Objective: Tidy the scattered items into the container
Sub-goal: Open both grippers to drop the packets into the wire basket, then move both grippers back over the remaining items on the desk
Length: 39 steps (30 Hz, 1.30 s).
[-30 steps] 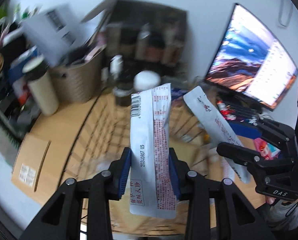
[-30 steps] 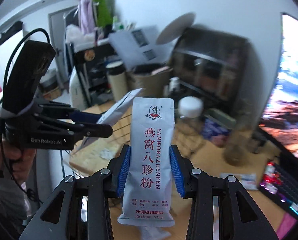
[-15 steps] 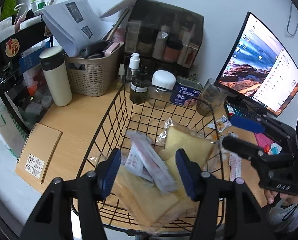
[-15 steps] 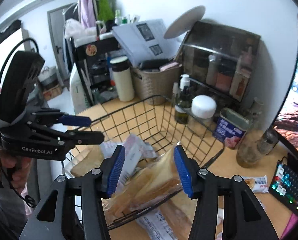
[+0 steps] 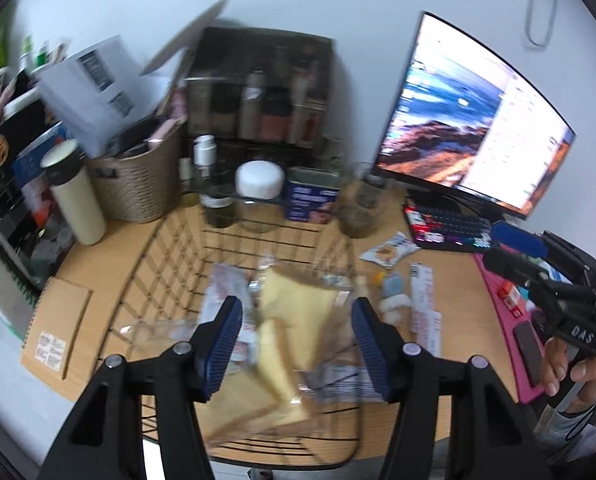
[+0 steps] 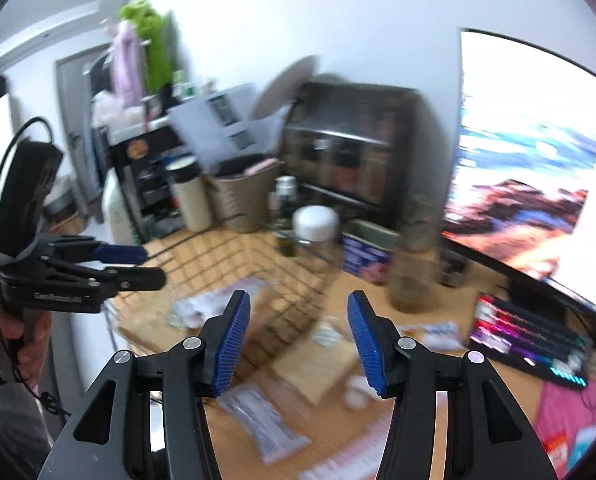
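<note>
At the far left of the wooden surface (image 5: 110, 240) a brown notebook (image 5: 56, 332) lies flat, with a cream flask (image 5: 78, 200) and a woven bin (image 5: 138, 188) behind it; the left gripper (image 5: 296, 344) hangs over the black wire basket (image 5: 170, 256), its jaws apart and holding nothing, with bagged bread slices (image 5: 294, 312) and a white sachet (image 5: 222, 296) lying in the basket below; right of the basket a small snack packet (image 5: 388, 250) and a long white sachet (image 5: 424, 304) lie on the surface; the right gripper (image 6: 298, 344) hovers with jaws parted and empty above another white sachet (image 6: 258, 412) outside the basket's near corner.
</note>
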{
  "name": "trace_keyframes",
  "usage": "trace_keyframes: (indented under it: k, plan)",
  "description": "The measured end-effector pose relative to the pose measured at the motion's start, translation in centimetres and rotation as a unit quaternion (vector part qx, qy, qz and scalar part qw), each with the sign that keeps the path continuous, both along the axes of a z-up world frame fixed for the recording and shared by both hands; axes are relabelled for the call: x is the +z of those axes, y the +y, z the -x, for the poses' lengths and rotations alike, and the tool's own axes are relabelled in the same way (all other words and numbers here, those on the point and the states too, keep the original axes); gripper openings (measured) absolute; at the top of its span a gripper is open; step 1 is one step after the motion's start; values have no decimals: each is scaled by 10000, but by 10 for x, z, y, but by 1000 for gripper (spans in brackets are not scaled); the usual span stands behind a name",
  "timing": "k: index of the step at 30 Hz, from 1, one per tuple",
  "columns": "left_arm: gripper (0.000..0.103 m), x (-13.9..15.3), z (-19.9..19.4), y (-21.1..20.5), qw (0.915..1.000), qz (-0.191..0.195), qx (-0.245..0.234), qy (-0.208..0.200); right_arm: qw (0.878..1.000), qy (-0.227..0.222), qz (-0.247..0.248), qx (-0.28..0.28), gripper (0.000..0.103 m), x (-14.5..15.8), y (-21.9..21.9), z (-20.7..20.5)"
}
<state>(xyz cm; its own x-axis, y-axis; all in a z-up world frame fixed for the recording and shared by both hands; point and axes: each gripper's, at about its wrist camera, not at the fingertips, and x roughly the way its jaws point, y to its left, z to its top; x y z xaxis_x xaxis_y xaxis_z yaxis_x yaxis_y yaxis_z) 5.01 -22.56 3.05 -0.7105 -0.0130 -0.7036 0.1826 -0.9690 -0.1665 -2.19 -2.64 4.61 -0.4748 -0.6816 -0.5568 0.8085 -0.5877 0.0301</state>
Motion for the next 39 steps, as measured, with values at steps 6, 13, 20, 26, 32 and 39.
trace_keyframes:
  k: [6, 13, 20, 26, 32, 39]
  plan:
    - [64, -1, 16, 51, 9988, 68, -479, -15, 9969, -124, -74, -772, 52, -4, 68, 5]
    - [64, -6, 27, 105, 9961, 101, -873, 8, 9862, -169, -177, -1635, 52, -15, 137, 4]
    - [64, -18, 30, 137, 9945, 220, -1027, -38, 9752, -412, -258, -2160, 52, -34, 175, 5]
    - [64, -26, 32, 149, 9932, 263, -1124, -135, 9702, -519, -312, -2345, 52, -45, 180, 9]
    - [64, -28, 34, 147, 9933, 229, -1125, -133, 9674, -533, -317, -2455, 52, -46, 183, 11]
    - [64, -28, 34, 147, 9933, 195, -1134, -119, 9665, -512, -337, -2492, 52, -45, 181, 13]
